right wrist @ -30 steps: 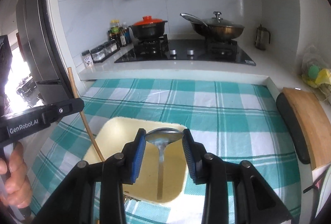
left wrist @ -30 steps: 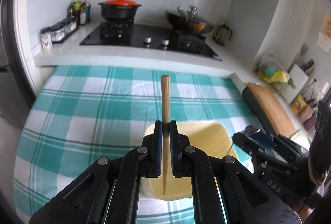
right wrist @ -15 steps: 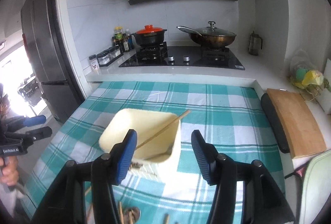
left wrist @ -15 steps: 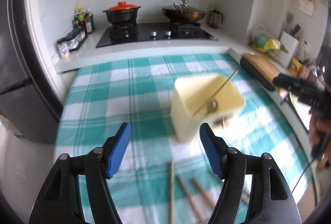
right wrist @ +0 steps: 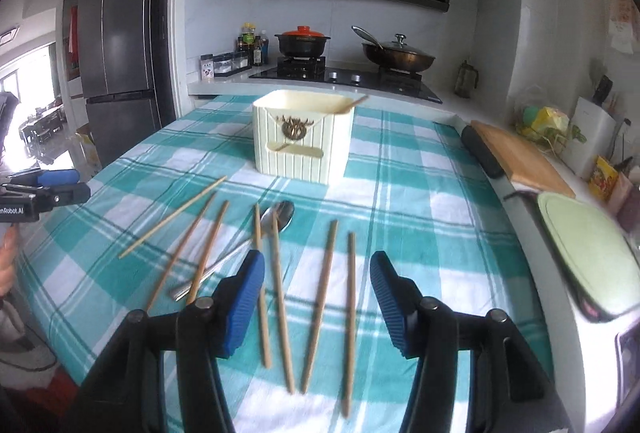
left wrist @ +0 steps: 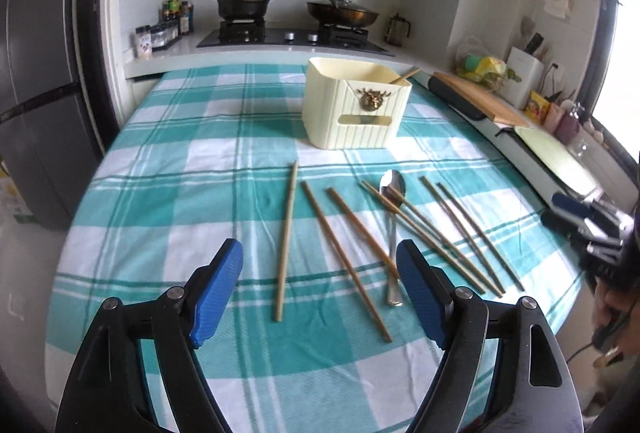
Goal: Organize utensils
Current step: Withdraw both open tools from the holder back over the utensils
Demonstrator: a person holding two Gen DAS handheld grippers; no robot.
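A cream utensil holder [left wrist: 352, 117] [right wrist: 300, 149] stands on the checked cloth, with one wooden chopstick [left wrist: 404, 75] [right wrist: 354, 103] leaning out of its far right corner. In front of it several chopsticks [left wrist: 286, 237] [right wrist: 324, 297] and a metal spoon [left wrist: 392, 189] [right wrist: 282, 215] lie loose on the cloth. My left gripper [left wrist: 318, 253] hovers over the left chopsticks, jaws opening and holding nothing. My right gripper [right wrist: 317, 259] is open and bare above the right chopsticks. Each gripper also shows at the edge of the other's view: right gripper [left wrist: 580, 217], left gripper [right wrist: 44, 189].
Behind the table are a stove [right wrist: 344, 75] with a red-lidded pot [right wrist: 302, 41] and a wok [right wrist: 398, 57]. A wooden cutting board [right wrist: 520, 157] and a pale green tray [right wrist: 588, 253] lie along the right counter. A dark fridge [right wrist: 116, 45] stands at the left.
Both grippers pulled back from above the holder and sank toward the near cloth. The left let go of its chopstick, the right of its spoon, and both jaws spread.
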